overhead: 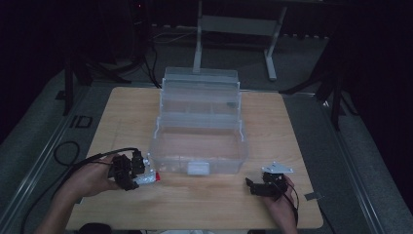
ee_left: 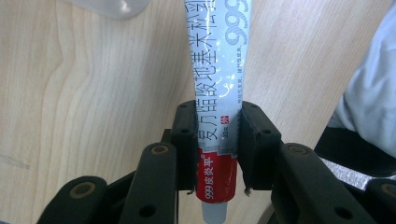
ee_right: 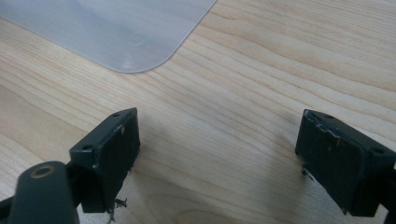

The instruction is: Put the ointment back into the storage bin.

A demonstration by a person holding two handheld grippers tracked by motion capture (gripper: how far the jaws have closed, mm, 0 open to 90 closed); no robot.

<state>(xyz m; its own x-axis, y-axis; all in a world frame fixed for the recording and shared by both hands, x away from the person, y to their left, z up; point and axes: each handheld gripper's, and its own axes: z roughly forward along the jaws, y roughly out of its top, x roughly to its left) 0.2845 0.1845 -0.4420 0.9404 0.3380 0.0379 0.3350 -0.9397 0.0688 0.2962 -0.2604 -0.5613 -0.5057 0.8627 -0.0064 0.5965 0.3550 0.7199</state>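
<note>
A white and red ointment tube (ee_left: 219,93) with printed characters lies along the wooden table, and my left gripper (ee_left: 217,140) is shut on it near its red cap end. From above, that left gripper (overhead: 130,171) sits at the front left of the clear plastic toolbox (overhead: 199,134), the tube (overhead: 147,178) poking out towards the box. My right gripper (ee_right: 217,163) stands open just over bare wood, nothing between its jaws. In the high view the right gripper (overhead: 263,186) rests at the front right of the box.
The toolbox stands open in the table's middle, its tiered trays (overhead: 200,92) raised at the back. A rounded corner of the box (ee_right: 116,32) lies just ahead of my right jaws. A table-leg frame (overhead: 234,29) stands beyond the far edge. A person's sleeve (ee_left: 369,107) lies at the right.
</note>
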